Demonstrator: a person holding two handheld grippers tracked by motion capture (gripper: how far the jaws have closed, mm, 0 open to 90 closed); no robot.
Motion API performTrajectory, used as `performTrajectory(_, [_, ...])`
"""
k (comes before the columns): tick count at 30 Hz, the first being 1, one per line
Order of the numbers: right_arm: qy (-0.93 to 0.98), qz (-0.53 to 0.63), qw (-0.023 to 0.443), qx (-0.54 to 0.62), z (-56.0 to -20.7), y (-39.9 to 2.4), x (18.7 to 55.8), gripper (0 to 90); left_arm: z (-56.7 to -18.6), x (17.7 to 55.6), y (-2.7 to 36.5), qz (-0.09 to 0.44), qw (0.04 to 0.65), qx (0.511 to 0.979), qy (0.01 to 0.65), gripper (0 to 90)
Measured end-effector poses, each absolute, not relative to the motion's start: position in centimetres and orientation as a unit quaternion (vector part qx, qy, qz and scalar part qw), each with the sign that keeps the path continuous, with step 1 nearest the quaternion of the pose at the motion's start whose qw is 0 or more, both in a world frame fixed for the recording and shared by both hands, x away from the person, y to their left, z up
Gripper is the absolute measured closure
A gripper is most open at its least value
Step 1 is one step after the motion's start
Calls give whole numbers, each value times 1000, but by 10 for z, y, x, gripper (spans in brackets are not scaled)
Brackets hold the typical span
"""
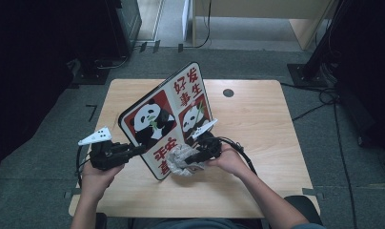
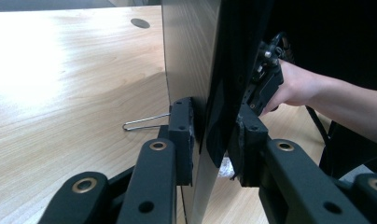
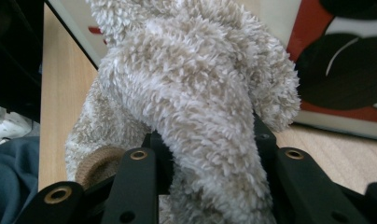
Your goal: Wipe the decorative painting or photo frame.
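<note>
A: So, what has the left gripper (image 1: 133,151) got?

B: The panda board (image 1: 169,114), which stands tilted on its lower edge on the wooden table (image 1: 257,124). In the left gripper view the two black jaws sit either side of the board's edge, one pad (image 2: 182,135) on its plain back, the other on the printed face, clamped on it.

A: And the right gripper (image 1: 193,157)?

B: Its jaws are closed tight on a fluffy beige cloth (image 3: 196,102). From above, the cloth is bunched against the board's lower front corner, just at the table surface.

A: Anything behind the board?

B: A thin wire stand (image 2: 142,123) lies on the table just beside the back face
</note>
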State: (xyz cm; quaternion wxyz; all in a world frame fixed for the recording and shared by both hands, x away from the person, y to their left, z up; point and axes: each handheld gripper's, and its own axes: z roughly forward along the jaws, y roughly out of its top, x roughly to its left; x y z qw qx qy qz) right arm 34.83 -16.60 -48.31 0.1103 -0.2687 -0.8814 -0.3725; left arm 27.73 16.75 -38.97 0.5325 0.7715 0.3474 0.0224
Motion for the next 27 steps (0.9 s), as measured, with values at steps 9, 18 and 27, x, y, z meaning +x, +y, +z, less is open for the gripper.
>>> performTrajectory(9, [-880, -365, 130, -275, -477, -170, 349, 656, -389, 276, 171, 27, 526, 778, 343, 664])
performTrajectory(18, [-872, -380, 129, -280, -460, -175, 349, 657, -389, 271, 178, 24, 525, 779, 342, 595])
performTrajectory(27, [-866, -397, 119, -281, -434, -178, 352, 660, -391, 264, 200, 33, 533, 765, 361, 585])
